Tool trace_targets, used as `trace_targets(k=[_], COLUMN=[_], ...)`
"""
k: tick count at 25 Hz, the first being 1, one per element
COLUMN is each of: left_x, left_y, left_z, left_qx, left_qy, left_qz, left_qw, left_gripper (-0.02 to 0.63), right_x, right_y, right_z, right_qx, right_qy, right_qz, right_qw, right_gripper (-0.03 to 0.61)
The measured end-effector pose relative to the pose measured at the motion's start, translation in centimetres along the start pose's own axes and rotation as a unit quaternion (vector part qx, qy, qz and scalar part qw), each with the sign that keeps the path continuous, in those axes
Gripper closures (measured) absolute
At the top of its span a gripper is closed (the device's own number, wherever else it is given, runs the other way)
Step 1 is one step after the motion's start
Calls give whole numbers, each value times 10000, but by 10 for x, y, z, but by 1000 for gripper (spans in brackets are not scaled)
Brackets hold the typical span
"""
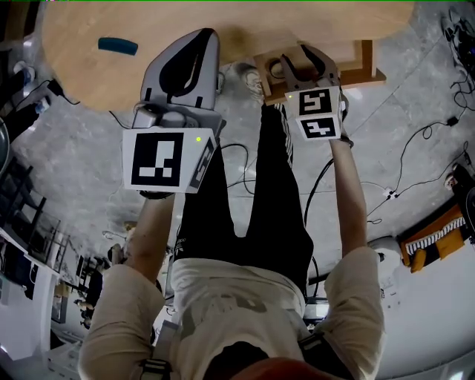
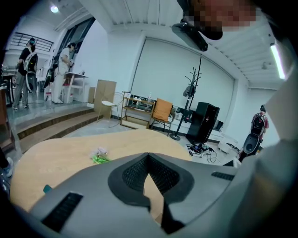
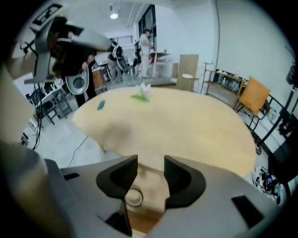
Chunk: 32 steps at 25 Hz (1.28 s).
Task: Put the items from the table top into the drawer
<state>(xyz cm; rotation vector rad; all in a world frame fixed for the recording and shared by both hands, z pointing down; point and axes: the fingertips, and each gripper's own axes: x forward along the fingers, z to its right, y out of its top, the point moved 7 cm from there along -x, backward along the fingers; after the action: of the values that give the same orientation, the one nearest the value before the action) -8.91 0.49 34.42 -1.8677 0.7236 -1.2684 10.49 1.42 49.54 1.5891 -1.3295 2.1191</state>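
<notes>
The round wooden table (image 1: 245,18) carries a small blue item (image 1: 118,46) at its left, seen again as the blue item (image 3: 101,105). A green and white bundle (image 3: 142,93) lies further back on it, also visible as the bundle (image 2: 99,156). My right gripper (image 1: 306,58) hangs over the open wooden drawer (image 1: 367,65) at the table's edge. Its jaws stand open with nothing between them (image 3: 150,163). A pale ring (image 3: 134,197) lies in the drawer (image 3: 139,222) below them. My left gripper (image 1: 206,34) hovers over the table's near edge, its tips touching, shut and empty (image 2: 148,156).
Black cables (image 1: 415,148) run over the grey floor around my legs. A shelf, an orange chair (image 2: 162,110) and a coat stand (image 2: 193,79) are beyond the table. Several people stand in the back of the room (image 2: 25,69).
</notes>
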Motion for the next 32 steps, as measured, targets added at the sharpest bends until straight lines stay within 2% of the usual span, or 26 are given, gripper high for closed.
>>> trace_targets(k=[3,5,6,8,10,15,19,22,24,26,29,32], left_x=[-10,-16,-19,-22,-25,-29,-33,-38,-43,-50,-64,-76], left_y=[21,34,41,53,59,60,60,57,55,50,41,31], left_z=[2,4,6,10,13,13,1,-12,-24,-40,-66,-88], left_qx=[78,189,241,293,293,179,3,-2,-96,-140,-228,-322], left_qy=[173,244,268,301,349,406,431,530,580,671,876,1056], left_qz=[268,454,558,811,861,859,962,953,967,988,992,959], left_qw=[9995,9985,9978,9958,9952,9953,9944,9940,9936,9927,9909,9892], left_gripper=[606,606,606,606,606,606,606,606,606,606,606,606], right_x=[-52,-86,-102,-128,-146,-157,-128,-85,-51,-15,45,102], right_y=[44,71,82,99,109,127,146,166,184,203,227,240], right_z=[5,5,4,-1,-6,-10,-11,-15,-18,-22,-26,-27], right_qx=[262,475,598,840,996,990,713,69,-342,-805,-1601,-2273], right_qy=[-381,-608,-701,-771,-747,-585,-301,124,295,392,427,464], right_qz=[933,1563,1859,2228,2434,2701,2651,2119,1913,1760,1241,456], right_qw=[9946,9847,9782,9682,9619,9559,9611,9772,9805,9803,9783,9717], right_gripper=[440,544,572,572,574,574,574,572,563,433,378,367])
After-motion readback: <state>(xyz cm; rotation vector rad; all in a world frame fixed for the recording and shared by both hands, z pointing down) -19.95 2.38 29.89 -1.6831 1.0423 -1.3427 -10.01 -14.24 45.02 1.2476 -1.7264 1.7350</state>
